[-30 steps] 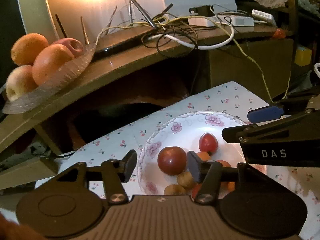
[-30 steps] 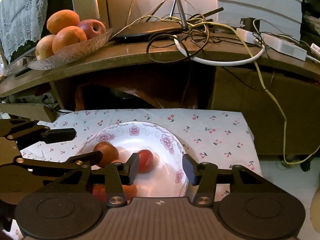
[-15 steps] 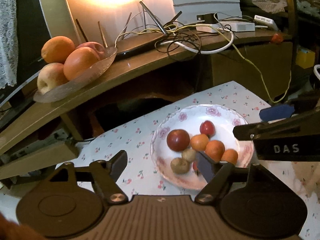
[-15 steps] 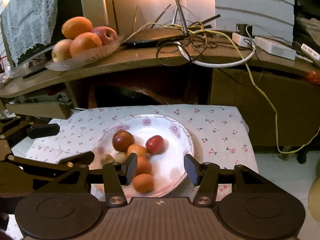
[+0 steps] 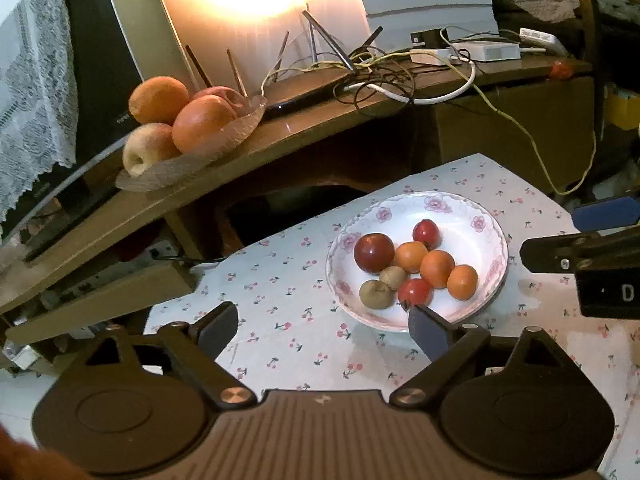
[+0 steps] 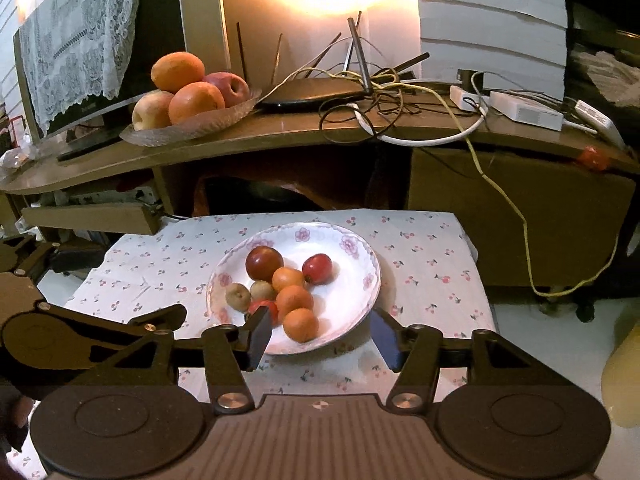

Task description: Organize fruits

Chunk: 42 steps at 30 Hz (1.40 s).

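A flowered white plate (image 5: 476, 248) (image 6: 344, 296) sits on the cherry-print tablecloth (image 5: 288, 280). It holds a dark red fruit (image 5: 374, 252) (image 6: 264, 262), several small oranges (image 5: 437, 268) (image 6: 300, 324), two small red fruits (image 5: 426, 232) and two brown kiwis (image 5: 375, 294). My left gripper (image 5: 322, 328) hovers short of the plate's left side. Its jaws are opening wide, with only cloth between them. My right gripper (image 6: 322, 332) hangs before the plate's near rim, jaws opening and holding nothing. Each gripper shows at the edge of the other's view.
On the wooden shelf (image 6: 280, 136) behind stands a glass dish (image 5: 224, 140) (image 6: 192, 130) of large oranges and apples. A router (image 6: 316, 94), tangled cables and white adapters lie to its right. A small red fruit (image 6: 594, 158) sits at the shelf's right end. A lace-draped screen (image 6: 80, 40) stands at the left.
Both grippers have drawn back and up from the plate, which now looks smaller and farther off. The left jaws have spread much wider and the right jaws a little.
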Available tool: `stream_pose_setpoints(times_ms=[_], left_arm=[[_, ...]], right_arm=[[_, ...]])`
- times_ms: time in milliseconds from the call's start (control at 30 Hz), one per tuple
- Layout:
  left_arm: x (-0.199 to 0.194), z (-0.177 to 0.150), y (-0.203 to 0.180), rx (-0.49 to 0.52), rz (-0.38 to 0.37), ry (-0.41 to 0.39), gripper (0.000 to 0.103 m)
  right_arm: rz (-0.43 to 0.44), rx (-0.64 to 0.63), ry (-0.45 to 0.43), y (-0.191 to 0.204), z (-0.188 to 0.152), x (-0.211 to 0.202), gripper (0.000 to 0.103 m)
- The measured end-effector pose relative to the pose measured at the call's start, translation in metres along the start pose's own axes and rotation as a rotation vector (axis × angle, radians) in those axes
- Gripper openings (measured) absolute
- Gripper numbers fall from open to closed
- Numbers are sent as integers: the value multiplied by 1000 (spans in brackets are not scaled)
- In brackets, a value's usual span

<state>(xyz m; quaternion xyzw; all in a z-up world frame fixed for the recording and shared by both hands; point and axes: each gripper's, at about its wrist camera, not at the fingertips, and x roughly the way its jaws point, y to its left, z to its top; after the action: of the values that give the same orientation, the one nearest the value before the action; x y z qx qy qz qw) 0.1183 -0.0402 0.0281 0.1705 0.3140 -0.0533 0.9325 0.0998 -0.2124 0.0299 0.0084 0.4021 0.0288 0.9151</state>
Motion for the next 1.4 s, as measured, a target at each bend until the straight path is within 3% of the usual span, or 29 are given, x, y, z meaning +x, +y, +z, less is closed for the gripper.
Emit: stream_pose_setpoints(times_ms=[233,433,1400], left_arm=[[-16,-9,1,-53,-47,15,102],[-28,-20,-5,-40,-28,33,102],[-87,-74,0,-124,-86,75,103]], right_arm=[[4,18,-1,4,-13,-19,58],[-2,17,8,8,-28,-32,59],[-14,14,30,32,-77,-89,63]])
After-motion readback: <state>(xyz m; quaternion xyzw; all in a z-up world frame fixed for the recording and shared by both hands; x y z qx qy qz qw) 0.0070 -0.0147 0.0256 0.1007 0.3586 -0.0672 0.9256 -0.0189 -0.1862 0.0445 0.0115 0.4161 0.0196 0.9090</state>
